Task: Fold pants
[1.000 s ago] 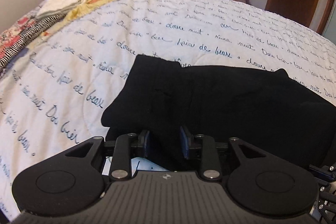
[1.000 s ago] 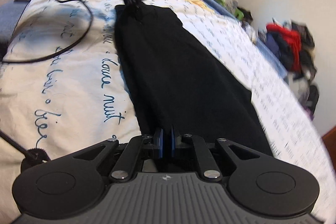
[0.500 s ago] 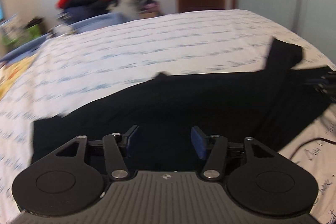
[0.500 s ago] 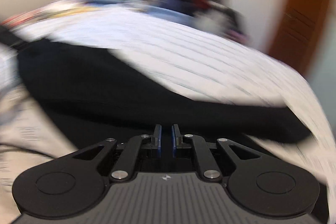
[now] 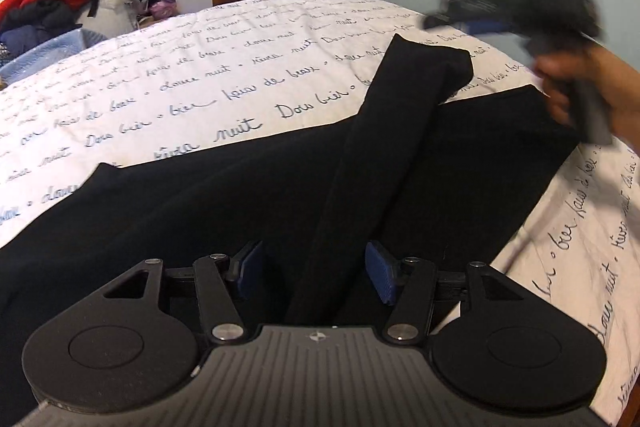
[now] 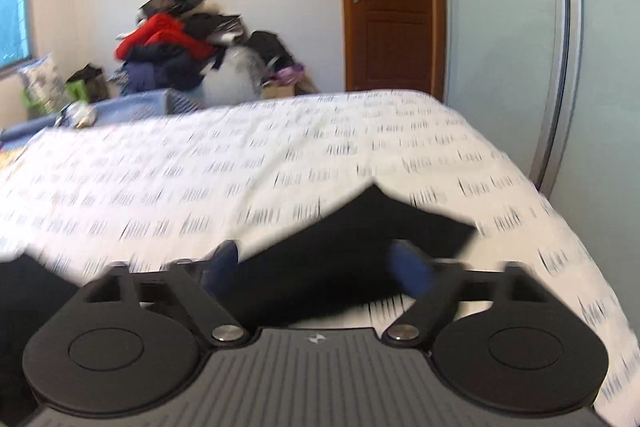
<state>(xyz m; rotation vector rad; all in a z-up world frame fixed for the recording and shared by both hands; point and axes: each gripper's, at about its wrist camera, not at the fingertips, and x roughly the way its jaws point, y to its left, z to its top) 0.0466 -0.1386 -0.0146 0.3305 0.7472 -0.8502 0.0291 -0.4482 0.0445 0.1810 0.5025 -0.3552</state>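
The pants [image 5: 280,187] looked soft and limp; both left gripper [image 5: 316,269] and right gripper [image 6: 316,267] fingers stood open, best pinching hems.

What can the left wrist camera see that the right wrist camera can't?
Only the left wrist view shows the right gripper in the person's hand, blurred above the bed, the long folded-over leg, and the left gripper, open over the cloth. Only the right wrist view shows the window and the right gripper's own open, blurred fingers. Both show the black pants, the white bedspread with writing, the clothes pile and the brown door.
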